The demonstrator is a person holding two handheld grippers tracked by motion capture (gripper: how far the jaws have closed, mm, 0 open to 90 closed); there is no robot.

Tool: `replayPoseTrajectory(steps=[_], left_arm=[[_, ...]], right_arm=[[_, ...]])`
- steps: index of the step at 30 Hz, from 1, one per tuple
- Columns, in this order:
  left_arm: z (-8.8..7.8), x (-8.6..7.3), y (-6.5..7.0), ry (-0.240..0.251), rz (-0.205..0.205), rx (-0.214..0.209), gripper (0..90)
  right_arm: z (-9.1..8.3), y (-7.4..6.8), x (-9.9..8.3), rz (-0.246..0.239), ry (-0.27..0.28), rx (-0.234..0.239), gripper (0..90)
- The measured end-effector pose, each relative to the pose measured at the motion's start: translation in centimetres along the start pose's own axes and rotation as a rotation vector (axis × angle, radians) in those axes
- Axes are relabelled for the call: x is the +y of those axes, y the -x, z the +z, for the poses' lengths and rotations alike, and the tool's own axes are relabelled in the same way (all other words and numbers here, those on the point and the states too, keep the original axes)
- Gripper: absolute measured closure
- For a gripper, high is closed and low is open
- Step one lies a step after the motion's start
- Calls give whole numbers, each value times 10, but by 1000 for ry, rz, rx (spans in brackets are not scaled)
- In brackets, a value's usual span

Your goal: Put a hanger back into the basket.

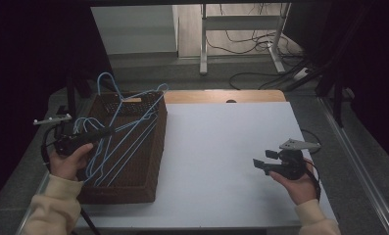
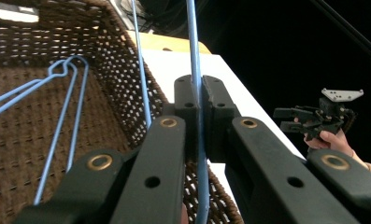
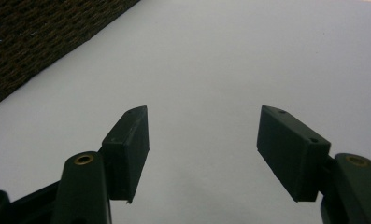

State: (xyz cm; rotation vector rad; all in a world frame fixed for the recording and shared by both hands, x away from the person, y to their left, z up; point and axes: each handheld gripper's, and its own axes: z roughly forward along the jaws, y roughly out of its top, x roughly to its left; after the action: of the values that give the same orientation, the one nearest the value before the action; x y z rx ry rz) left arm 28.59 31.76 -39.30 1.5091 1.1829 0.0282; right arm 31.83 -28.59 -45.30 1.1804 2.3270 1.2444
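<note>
Now my left gripper (image 2: pixel 199 100) clamps a blue hanger (image 2: pixel 193 42) wire over the basket (image 1: pixel 148 161), seemingly to lift it; right gripper (image 3: pixel 202 140) gapes, idle

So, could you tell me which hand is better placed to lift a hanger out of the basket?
Left: its tongs are shut on a blue hanger over the basket; the right tongs hang open above the table.

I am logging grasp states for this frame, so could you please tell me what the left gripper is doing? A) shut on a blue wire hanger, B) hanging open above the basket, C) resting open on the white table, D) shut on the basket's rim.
A: in the left gripper view the left gripper has its jaws closed on a blue hanger wire, over the basket.
</note>
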Motion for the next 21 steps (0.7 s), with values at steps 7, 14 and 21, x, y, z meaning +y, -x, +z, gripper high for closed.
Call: replayPoseTrajectory(steps=[7,14,21], left_arm=[[-11,-8,-15,6,-19,27,865],[-8,-17,-30,-26,-39,20,865],[2,-24,-43,-105,-49,35,860]], right_arm=[[1,0,0,-2,-2,-2,344],[2,0,0,-2,-6,-2,344],[3,0,1,-5,-7,-3,344]])
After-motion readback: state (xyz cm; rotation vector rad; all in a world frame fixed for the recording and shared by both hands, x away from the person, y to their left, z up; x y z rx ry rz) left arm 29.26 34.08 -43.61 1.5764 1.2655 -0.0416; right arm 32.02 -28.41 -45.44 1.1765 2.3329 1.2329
